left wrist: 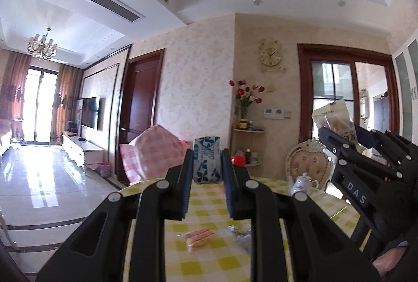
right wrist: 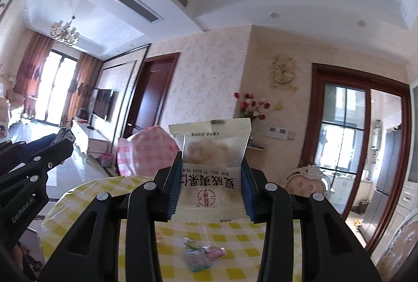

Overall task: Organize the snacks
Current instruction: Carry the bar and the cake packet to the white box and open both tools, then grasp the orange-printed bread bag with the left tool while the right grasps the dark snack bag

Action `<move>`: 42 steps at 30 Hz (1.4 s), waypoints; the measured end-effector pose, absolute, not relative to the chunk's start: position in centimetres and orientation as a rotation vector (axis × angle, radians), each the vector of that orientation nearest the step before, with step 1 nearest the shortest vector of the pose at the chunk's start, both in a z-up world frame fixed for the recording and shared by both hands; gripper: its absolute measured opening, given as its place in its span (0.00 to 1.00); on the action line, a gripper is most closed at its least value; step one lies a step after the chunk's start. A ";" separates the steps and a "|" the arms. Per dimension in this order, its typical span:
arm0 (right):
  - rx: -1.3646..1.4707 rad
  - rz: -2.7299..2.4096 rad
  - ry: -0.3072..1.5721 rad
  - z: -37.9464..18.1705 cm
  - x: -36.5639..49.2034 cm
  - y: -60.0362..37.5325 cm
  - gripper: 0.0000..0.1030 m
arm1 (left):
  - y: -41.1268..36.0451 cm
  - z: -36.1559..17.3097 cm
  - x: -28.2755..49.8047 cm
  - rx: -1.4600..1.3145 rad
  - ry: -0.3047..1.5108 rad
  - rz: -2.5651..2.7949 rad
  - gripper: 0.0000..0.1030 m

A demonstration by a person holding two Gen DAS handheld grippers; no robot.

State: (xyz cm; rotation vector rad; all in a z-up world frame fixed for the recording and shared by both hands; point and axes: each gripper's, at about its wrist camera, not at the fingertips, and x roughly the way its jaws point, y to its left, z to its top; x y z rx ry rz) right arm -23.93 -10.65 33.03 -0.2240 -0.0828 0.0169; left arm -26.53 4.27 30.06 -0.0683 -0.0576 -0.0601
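Observation:
My left gripper is shut on a blue-and-white snack packet, held upright above the yellow checked table. My right gripper is shut on a white nut packet with a clear window and printed characters. That same nut packet shows at the right of the left wrist view, in the right gripper. The left gripper appears at the left edge of the right wrist view. On the table lie a pink wafer pack and small wrapped candies.
A pink checked cushion and a cream padded chair stand behind the table. A small white teapot sits near the table's far right edge. Beyond are a corner shelf with a flower vase, doors and an open living room floor.

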 end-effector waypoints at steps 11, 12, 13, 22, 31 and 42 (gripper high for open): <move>-0.269 0.216 0.019 28.5 -23.3 -2.4 0.39 | 10.6 26.5 -26.4 0.011 0.086 0.059 0.21; -0.278 0.241 0.036 27.6 -23.3 -1.3 0.39 | 11.5 25.8 -26.5 0.027 0.108 0.078 0.21; -0.285 0.268 0.056 26.7 -23.3 -0.1 0.39 | 12.2 25.1 -26.7 0.039 0.127 0.092 0.21; -0.313 0.693 0.356 17.4 -26.1 7.7 0.39 | 20.7 16.6 -28.3 0.120 0.437 0.165 0.21; -0.393 1.032 0.781 6.4 -28.4 14.8 0.39 | 27.6 5.0 -29.0 0.069 0.889 0.127 0.21; -0.346 1.036 0.839 5.5 -27.1 13.2 0.71 | 28.4 2.6 -27.6 0.091 1.016 0.200 0.85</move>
